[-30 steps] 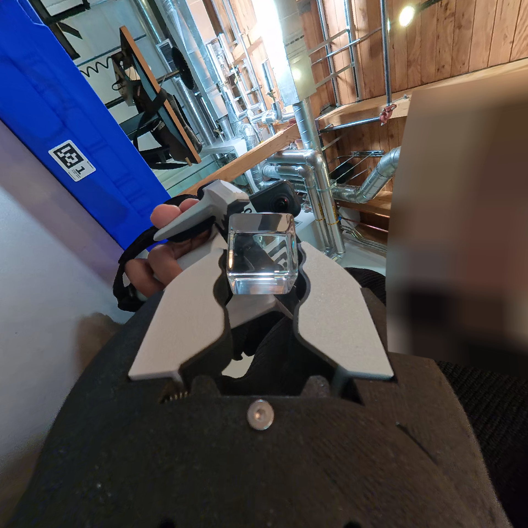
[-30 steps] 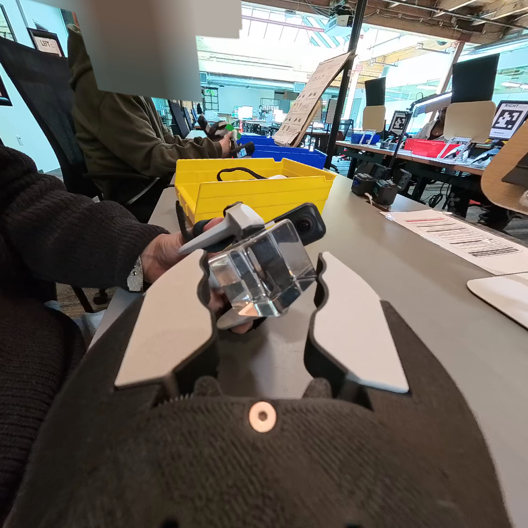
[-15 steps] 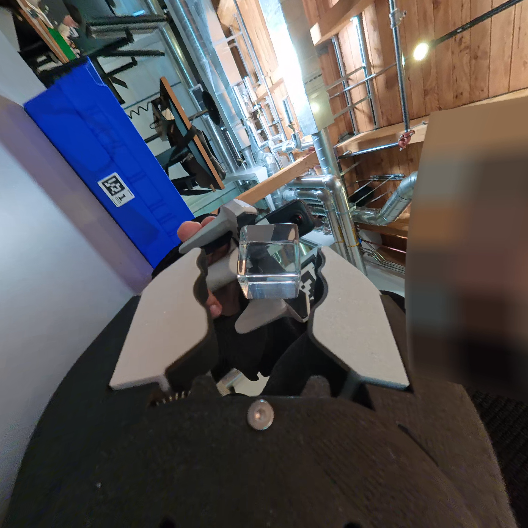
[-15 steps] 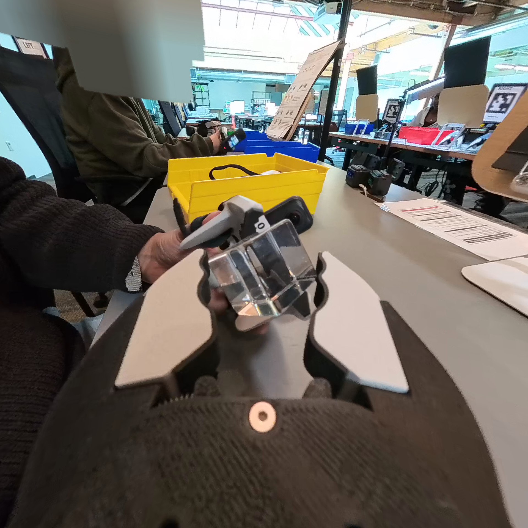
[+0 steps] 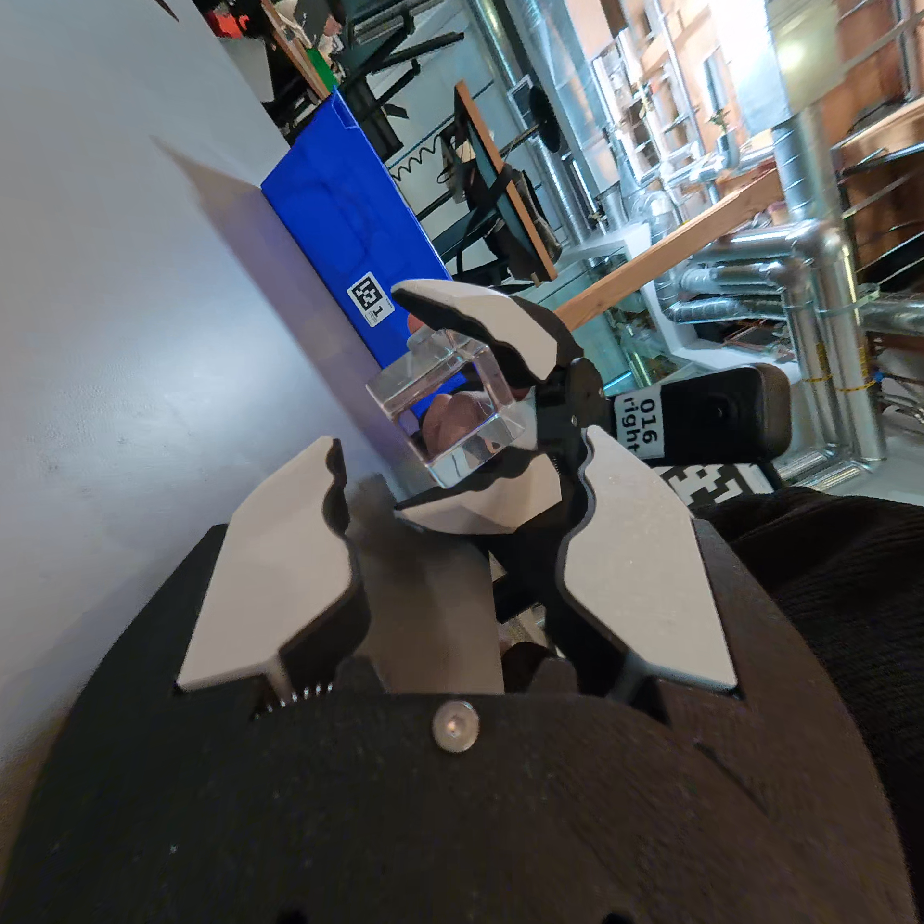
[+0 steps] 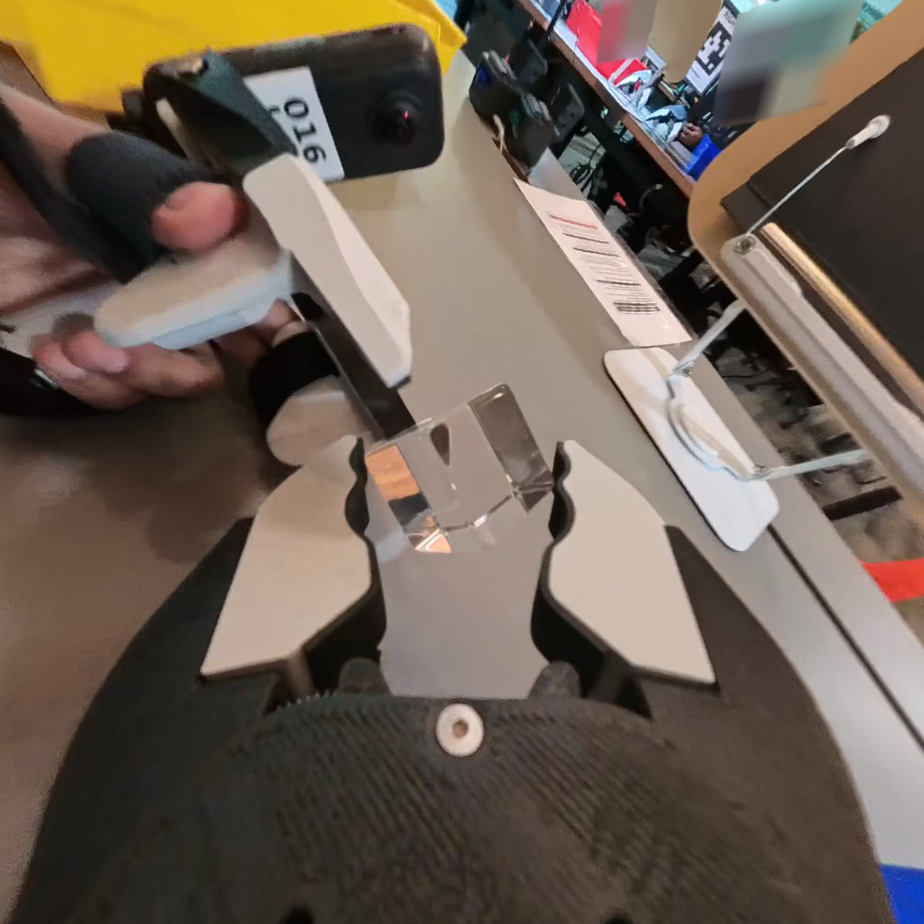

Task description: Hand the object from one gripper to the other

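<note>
A clear glass cube (image 6: pixel 460 485) sits between my right gripper's (image 6: pixel 457 450) two white fingers, which are shut on its sides a little above the grey table (image 6: pixel 475 250). In the left wrist view the cube (image 5: pixel 445 410) is clamped between the right gripper's (image 5: pixel 400 400) upper and lower fingers. My left gripper (image 5: pixel 457 445) is open, its fingers spread wide just short of the cube and not touching it. In the right wrist view the left gripper (image 6: pixel 350 395) is at the upper left, held by a gloved hand (image 6: pixel 125 200), jaws apart beside the cube.
A blue bin (image 5: pixel 350 240) stands on the table behind the cube. A yellow bin (image 6: pixel 100 40) is at the far left. A printed sheet (image 6: pixel 600 265), a white pad with a clear wire stand (image 6: pixel 700 450) and a cardboard-edged black box (image 6: pixel 850 225) lie to the right. Less than 4 cm separates the two grippers' tips.
My left gripper opened and let go of the cube while my right gripper closed on it. Both grippers then turned, and the cube now hangs lower over the table.
</note>
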### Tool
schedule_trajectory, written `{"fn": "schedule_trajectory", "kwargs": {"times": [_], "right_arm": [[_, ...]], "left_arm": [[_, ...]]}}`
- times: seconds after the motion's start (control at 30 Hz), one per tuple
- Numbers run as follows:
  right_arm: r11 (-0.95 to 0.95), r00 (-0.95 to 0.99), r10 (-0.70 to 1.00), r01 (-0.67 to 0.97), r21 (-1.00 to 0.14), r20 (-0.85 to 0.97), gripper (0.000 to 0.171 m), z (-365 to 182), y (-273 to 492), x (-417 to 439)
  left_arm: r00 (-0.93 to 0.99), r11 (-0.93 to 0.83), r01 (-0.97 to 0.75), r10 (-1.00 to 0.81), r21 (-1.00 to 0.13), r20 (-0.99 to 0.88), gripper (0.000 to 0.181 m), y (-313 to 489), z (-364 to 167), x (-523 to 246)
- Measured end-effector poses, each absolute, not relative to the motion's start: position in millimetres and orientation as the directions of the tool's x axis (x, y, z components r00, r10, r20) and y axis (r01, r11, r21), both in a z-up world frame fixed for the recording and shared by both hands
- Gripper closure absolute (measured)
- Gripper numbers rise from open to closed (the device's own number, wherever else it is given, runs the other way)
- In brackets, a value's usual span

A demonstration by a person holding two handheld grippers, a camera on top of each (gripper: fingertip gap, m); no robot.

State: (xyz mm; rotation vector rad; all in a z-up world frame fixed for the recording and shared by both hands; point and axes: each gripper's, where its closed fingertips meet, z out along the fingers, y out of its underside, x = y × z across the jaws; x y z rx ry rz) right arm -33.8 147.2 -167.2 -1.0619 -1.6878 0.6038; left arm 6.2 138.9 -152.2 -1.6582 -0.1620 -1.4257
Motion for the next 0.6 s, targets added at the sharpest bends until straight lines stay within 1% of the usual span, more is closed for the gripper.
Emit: {"fn": "schedule_trajectory", "kwargs": {"times": [0.1, 0.27, 0.47, 0.6], "right_arm": [[0.555, -0.108, 0.819, 0.398, -0.731, 0.563, 0.099, -171.9, 146.8, -34.3], [0.617, -0.099, 0.756, 0.437, -0.655, 0.647, 0.099, -172.9, 147.3, -34.3], [0.657, -0.126, 0.717, 0.45, -0.604, 0.686, 0.099, -177.4, 141.2, -35.7], [0.651, -0.122, 0.726, 0.44, -0.619, 0.677, 0.098, -174.7, 138.2, -35.6]], "left_arm": [[0.372, -0.552, 0.598, -0.45, -0.58, 0.812, 0.1, 139.1, -152.3, 7.4], [0.468, -0.55, 0.539, -0.435, -0.638, 0.769, 0.103, 139.7, -160.2, 10.3], [0.523, -0.537, 0.509, -0.427, -0.672, 0.738, 0.109, 140.3, -162.6, 11.7], [0.519, -0.536, 0.514, -0.428, -0.67, 0.74, 0.116, 140.2, -162.3, 10.6]]}}
